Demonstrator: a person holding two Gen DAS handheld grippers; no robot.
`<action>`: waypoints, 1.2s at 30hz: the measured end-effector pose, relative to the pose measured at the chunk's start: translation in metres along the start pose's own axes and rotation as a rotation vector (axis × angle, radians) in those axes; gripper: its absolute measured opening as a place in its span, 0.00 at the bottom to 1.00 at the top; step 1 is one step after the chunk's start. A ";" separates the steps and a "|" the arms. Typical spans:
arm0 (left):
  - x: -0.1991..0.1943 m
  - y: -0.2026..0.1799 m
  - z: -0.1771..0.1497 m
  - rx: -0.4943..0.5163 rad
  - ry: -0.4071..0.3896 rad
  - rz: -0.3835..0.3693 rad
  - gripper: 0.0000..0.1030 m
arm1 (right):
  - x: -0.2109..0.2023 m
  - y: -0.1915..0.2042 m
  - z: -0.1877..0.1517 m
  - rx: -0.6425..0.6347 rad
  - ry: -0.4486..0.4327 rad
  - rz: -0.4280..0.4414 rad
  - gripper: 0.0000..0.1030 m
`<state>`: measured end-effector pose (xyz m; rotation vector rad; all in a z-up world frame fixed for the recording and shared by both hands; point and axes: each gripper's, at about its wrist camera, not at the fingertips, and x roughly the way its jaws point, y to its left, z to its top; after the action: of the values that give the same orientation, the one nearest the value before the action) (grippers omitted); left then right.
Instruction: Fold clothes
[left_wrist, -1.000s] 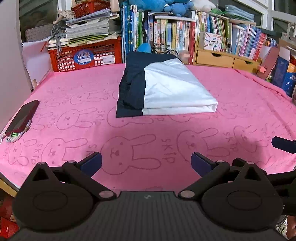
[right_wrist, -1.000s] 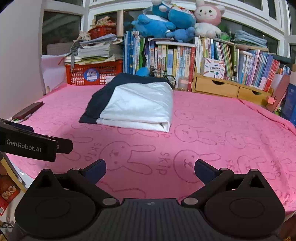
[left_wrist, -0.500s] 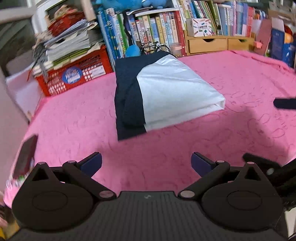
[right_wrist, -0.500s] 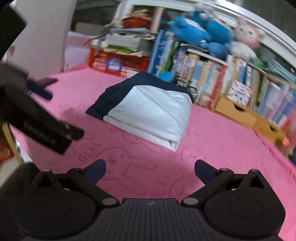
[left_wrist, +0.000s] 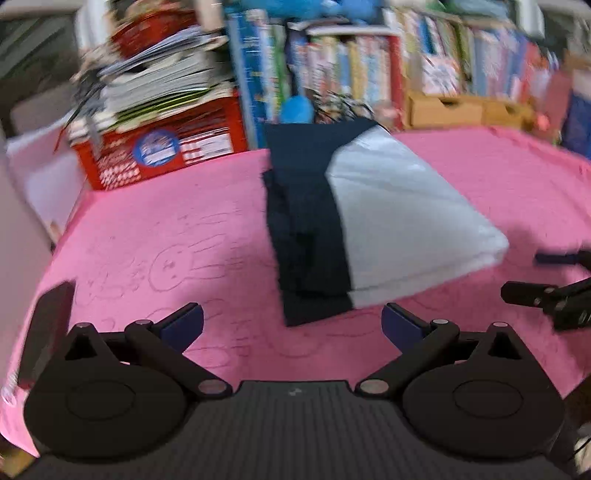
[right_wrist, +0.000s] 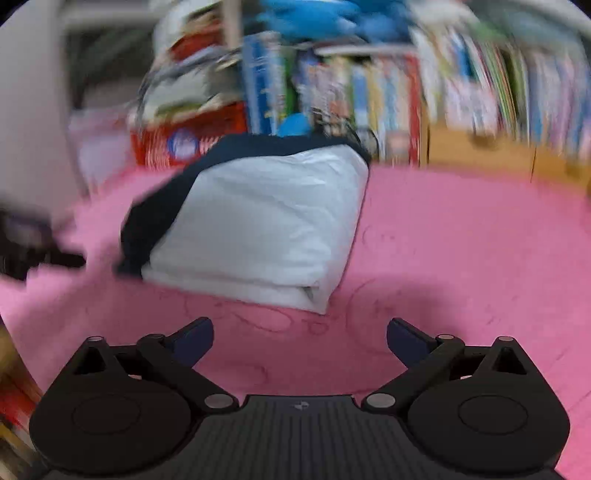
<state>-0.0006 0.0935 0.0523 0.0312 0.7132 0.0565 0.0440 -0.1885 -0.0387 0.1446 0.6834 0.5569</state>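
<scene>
A folded garment (left_wrist: 369, 221), dark navy on its left and white on its right, lies on the pink rabbit-print cloth (left_wrist: 184, 229). My left gripper (left_wrist: 291, 326) hovers open just short of the garment's near navy edge, nothing between its fingers. In the right wrist view the same folded garment (right_wrist: 258, 229) lies ahead and slightly left. My right gripper (right_wrist: 299, 341) is open and empty, a little short of the white corner. The right gripper's fingers (left_wrist: 535, 293) also show at the right edge of the left wrist view. Both views are motion-blurred.
A red basket (left_wrist: 162, 151) piled with papers stands at the back left. Books (left_wrist: 351, 74) line the back, with a wooden drawer box (left_wrist: 454, 110) to the right. A dark phone (left_wrist: 48, 332) lies near the cloth's left edge. The left gripper's body (right_wrist: 26, 240) shows blurred at left.
Both grippers have moved forward toward the folded garment, which now looks larger and nearer in each view. Both stayed open. The garment itself has not moved.
</scene>
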 end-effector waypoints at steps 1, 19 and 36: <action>-0.002 0.009 0.001 -0.036 -0.008 -0.018 1.00 | 0.003 -0.012 0.001 0.102 -0.012 0.067 0.98; 0.022 0.041 -0.009 -0.284 0.008 -0.226 1.00 | 0.083 -0.040 0.050 0.564 0.088 0.084 0.23; -0.011 0.005 -0.014 -0.170 -0.026 -0.301 1.00 | -0.063 -0.054 0.025 0.296 0.100 -0.008 0.33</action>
<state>-0.0182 0.0978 0.0491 -0.2374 0.6788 -0.1708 0.0429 -0.2664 -0.0008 0.3925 0.8618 0.4546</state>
